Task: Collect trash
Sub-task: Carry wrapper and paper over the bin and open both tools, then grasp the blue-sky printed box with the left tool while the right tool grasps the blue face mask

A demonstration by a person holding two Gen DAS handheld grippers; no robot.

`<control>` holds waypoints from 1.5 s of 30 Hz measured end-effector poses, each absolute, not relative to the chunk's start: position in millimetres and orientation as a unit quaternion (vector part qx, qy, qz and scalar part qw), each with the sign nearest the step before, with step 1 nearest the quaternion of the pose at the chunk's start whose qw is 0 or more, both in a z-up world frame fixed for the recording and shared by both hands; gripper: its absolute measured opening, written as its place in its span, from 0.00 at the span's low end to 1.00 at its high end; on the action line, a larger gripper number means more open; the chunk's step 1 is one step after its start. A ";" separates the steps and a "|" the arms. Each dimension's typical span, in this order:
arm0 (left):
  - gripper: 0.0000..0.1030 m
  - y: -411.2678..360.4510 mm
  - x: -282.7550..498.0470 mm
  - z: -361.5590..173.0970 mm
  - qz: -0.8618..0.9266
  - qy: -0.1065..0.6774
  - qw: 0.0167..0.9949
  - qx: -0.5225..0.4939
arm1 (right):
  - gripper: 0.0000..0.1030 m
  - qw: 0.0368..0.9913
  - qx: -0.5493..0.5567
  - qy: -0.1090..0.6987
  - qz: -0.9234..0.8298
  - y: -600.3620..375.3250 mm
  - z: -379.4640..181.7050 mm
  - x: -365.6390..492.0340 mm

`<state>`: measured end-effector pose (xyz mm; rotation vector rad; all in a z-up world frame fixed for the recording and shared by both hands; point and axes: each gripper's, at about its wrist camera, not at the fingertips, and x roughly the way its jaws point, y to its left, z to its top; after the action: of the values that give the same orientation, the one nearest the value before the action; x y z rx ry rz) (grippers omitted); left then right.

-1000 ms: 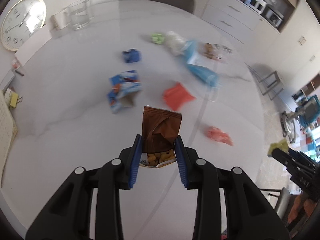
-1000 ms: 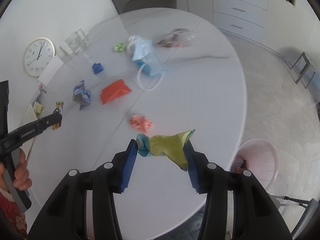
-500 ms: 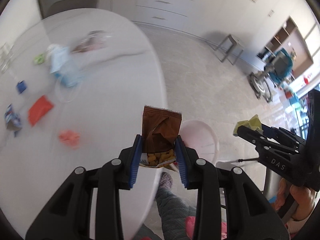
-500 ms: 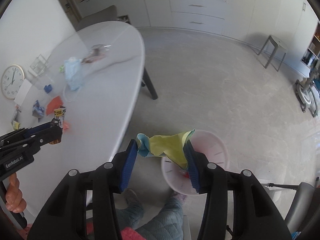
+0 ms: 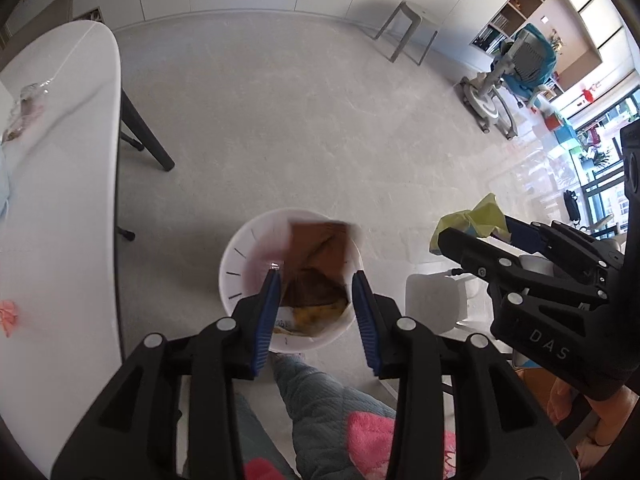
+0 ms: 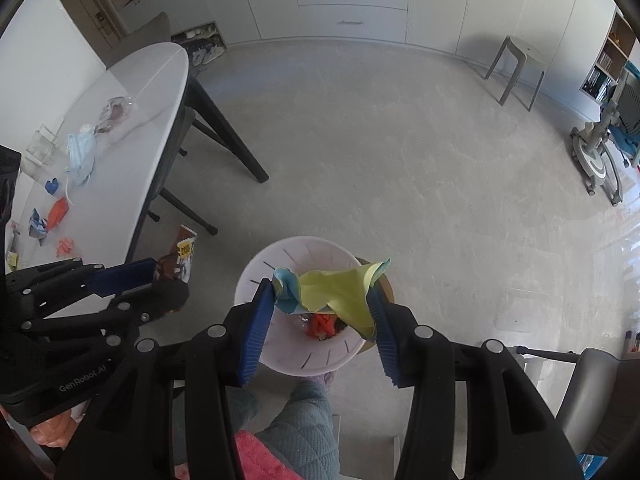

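Note:
My left gripper (image 5: 314, 276) hangs over the white trash bin (image 5: 240, 258) on the floor. The brown snack bag (image 5: 318, 268) sits blurred between its fingers, which stand slightly apart; I cannot tell whether they still grip it. My right gripper (image 6: 322, 284) is shut on a crumpled yellow and blue wrapper (image 6: 340, 292), held above the same bin (image 6: 280, 264), which holds red trash (image 6: 322, 324). Each gripper shows in the other's view: the right (image 5: 472, 232) and the left (image 6: 160, 272).
The white table (image 6: 160, 88) at the left carries several pieces of trash, among them a blue face mask (image 6: 82, 156), an orange packet (image 6: 58, 210) and a pink scrap (image 5: 8, 316). A grey stool (image 6: 518, 68) stands far back. My legs (image 6: 304, 420) are below the bin.
Both grippers have swung off the table to over the floor bin. The left fingers have spread a little and the brown bag has blurred and tipped.

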<state>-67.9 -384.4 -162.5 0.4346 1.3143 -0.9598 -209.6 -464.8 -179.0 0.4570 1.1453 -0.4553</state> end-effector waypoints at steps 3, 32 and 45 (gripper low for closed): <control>0.55 -390.6 -70.2 -167.3 -0.415 0.591 0.663 0.196 | 0.47 0.788 0.217 0.538 -0.207 -473.4 -185.4 -212.4; 0.79 -332.4 -22.5 -121.3 -0.370 0.559 0.719 0.182 | 0.80 0.765 0.215 0.576 -0.191 -445.7 -220.4 -172.6; 0.80 -243.1 43.2 -114.9 -0.288 0.573 0.760 0.108 | 0.95 0.808 0.187 0.539 -0.145 -409.1 -173.7 -110.0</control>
<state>43.2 -243.1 -114.9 0.2349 1.2471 -0.6266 -110.0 -409.1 -173.7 0.3997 1.1534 -0.3101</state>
